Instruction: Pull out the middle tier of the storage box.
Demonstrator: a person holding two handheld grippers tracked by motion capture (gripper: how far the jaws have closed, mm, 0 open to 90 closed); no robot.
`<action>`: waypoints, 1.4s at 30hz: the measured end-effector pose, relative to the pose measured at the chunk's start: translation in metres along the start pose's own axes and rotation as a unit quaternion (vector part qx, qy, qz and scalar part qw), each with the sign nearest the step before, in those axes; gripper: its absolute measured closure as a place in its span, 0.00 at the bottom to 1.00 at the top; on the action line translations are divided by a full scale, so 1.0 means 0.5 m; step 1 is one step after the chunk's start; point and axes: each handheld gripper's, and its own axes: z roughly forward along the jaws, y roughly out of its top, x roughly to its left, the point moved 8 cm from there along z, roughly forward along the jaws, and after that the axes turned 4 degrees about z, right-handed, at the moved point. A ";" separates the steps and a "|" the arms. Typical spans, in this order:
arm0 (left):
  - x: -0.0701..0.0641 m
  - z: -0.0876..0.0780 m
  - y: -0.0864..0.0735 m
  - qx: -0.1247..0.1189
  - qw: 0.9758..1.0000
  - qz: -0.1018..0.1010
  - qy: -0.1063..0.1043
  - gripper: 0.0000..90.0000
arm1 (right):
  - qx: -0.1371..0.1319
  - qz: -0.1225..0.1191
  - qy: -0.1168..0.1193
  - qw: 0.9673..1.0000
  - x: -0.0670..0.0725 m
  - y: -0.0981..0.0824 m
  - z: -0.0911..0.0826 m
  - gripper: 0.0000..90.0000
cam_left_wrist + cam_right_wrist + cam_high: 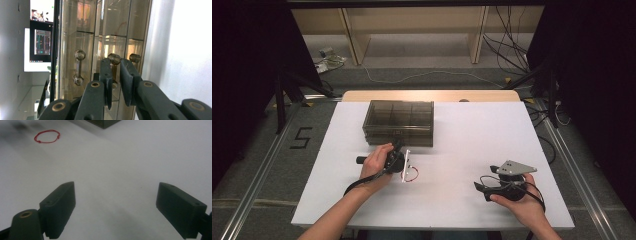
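The left gripper [115,75] is up against the front of the smoky clear drawer box [398,122], jaws nearly pressed together around a small brass drawer knob [114,58]. From the left gripper view it looks like a pinch on the knob, though whether the pads truly bite cannot be made out. The box sits at the far middle of the white table [462,200], and a red string loop [412,174] lies just beside the left hand [377,162]. To do this well, the pull should run straight back along the drawer's travel, level, so the knob does not slip out. The left hand is rolled on its side, jaws pointing at the box front. The right gripper [116,210] rests low near the table's right edge, jaws spread wide over bare table.
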 end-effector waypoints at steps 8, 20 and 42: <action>-0.004 -0.007 0.000 -0.004 1.000 0.002 -0.001 0.89 | 0.000 -0.001 0.000 1.000 0.000 0.000 0.000 0.18; -0.007 -0.021 0.002 -0.009 1.000 0.004 -0.002 0.89 | -0.001 -0.001 -0.001 1.000 0.000 0.000 -0.001 0.18; -0.005 -0.049 -0.009 -0.048 0.986 -0.136 -0.084 0.58 | -0.001 -0.001 0.000 1.000 0.000 0.000 -0.003 0.18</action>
